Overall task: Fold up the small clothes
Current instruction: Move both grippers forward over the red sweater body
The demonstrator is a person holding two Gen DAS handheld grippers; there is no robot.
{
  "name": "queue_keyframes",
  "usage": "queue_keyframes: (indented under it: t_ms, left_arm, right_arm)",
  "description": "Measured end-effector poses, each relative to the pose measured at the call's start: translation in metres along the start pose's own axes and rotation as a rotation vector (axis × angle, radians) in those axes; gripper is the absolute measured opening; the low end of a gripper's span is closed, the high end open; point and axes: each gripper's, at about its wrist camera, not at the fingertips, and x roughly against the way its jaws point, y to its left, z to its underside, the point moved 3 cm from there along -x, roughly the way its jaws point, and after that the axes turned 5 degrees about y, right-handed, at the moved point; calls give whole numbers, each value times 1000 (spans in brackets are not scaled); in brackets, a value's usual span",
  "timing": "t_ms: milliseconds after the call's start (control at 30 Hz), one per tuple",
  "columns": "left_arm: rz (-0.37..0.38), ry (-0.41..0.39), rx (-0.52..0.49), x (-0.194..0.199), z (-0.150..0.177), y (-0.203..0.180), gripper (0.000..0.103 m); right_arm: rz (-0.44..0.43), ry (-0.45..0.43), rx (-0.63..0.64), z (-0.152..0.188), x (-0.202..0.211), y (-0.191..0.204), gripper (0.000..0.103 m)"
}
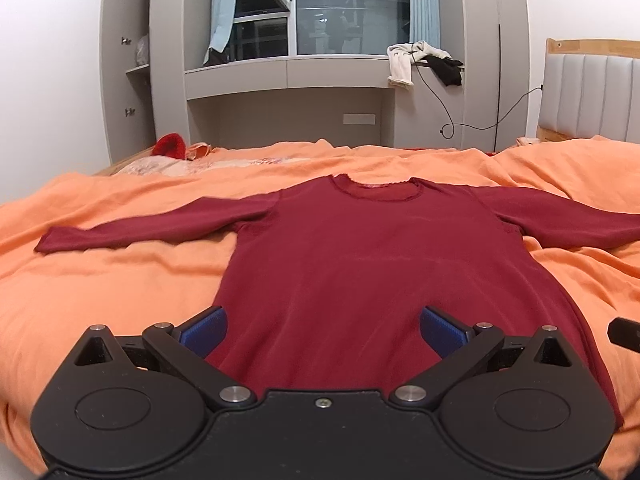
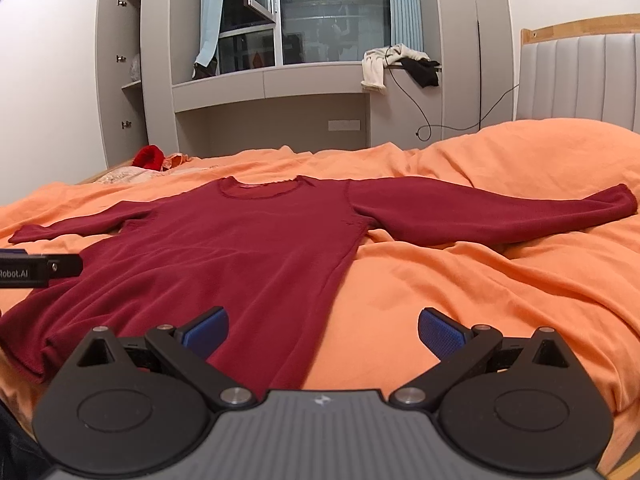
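A dark red long-sleeved shirt [image 1: 344, 256] lies flat on the orange bedspread [image 1: 104, 288], collar far, hem near, both sleeves spread sideways. My left gripper [image 1: 322, 330] hovers open over the hem, its blue pads [image 1: 204, 332] wide apart with nothing between them. In the right wrist view the same shirt [image 2: 224, 248] lies left of centre, its right sleeve [image 2: 500, 212] stretched out. My right gripper [image 2: 323, 331] is open at the shirt's lower right edge, left pad over red cloth, right pad over the bedspread [image 2: 460, 280]. The left gripper's side [image 2: 36, 270] shows at the left edge.
A grey padded headboard [image 2: 580, 76] stands at the right. Beyond the bed are a window sill with white and black clothes [image 1: 420, 60], a dangling cable [image 1: 448, 116], and grey shelving [image 1: 128, 80]. A bright red item [image 1: 170, 146] lies at the bed's far left corner.
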Motion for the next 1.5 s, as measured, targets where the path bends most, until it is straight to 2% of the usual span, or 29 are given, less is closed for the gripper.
queue_keyframes:
  t_ms: [233,433,667,800,933,1067,1167,1300,1500]
  left_arm:
    - [11,38,-57,-45,-30,-22,102]
    - [-11,23,-48,-86,-51,-26,102]
    - [-1,48,-24,-120,-55,-23,102]
    - [6,84,-19,-134,-50,-21,102]
    - [3,104,-2,-141,-46,-16,102]
    - [4,123,17,-149,-42,-13,102]
    - [2,137,-4,-151,-36,-16,102]
    - [-1,132,-41,-152,-26,-19,102]
    - [12,131,-27,-151,-22,-16,102]
  right_arm:
    - [17,6,-23,-25,-32,-33,103]
    - [141,-45,-136,-59,-60,-90,103]
    - [241,-8,-280,-87,-95,-149,103]
    - [267,-16,-272,-87,-105,-159,103]
    - [257,-22,-322,-77,-115,-169,103]
    - [224,23,-342,-68,-124,-177,103]
    - [209,-25,-329,-62,-122,-185,103]
    - [273,-53,-337,-59,-121,-202,103]
    - [298,-154,-408,-61,-107,-232,103]
